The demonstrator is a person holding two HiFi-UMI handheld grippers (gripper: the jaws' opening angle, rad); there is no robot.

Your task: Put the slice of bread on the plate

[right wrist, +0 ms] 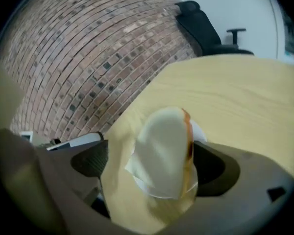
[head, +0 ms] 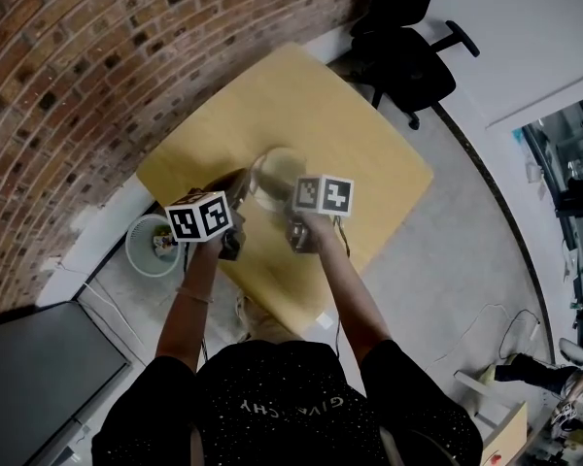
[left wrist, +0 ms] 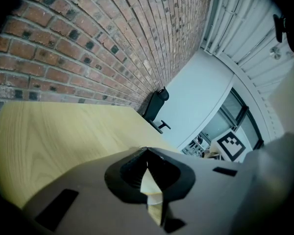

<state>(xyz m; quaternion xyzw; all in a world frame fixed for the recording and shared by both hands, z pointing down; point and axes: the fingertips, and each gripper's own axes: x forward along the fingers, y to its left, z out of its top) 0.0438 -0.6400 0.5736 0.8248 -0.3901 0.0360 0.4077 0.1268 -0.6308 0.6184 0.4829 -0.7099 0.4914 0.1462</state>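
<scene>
Past the bread (right wrist: 164, 151) and plate (head: 270, 163), an office chair (head: 408, 66) flanks the table (head: 369, 153).

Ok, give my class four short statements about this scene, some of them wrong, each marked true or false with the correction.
1. The pale slice of bread with a brown crust stands between the open right tongs. True.
2. The left tongs grip the bread. False: they are shut on nothing.
3. A blue bowl lies under the bread. False: a white round plate does.
4. A black office chair stands beyond the light wooden table. True.
</scene>
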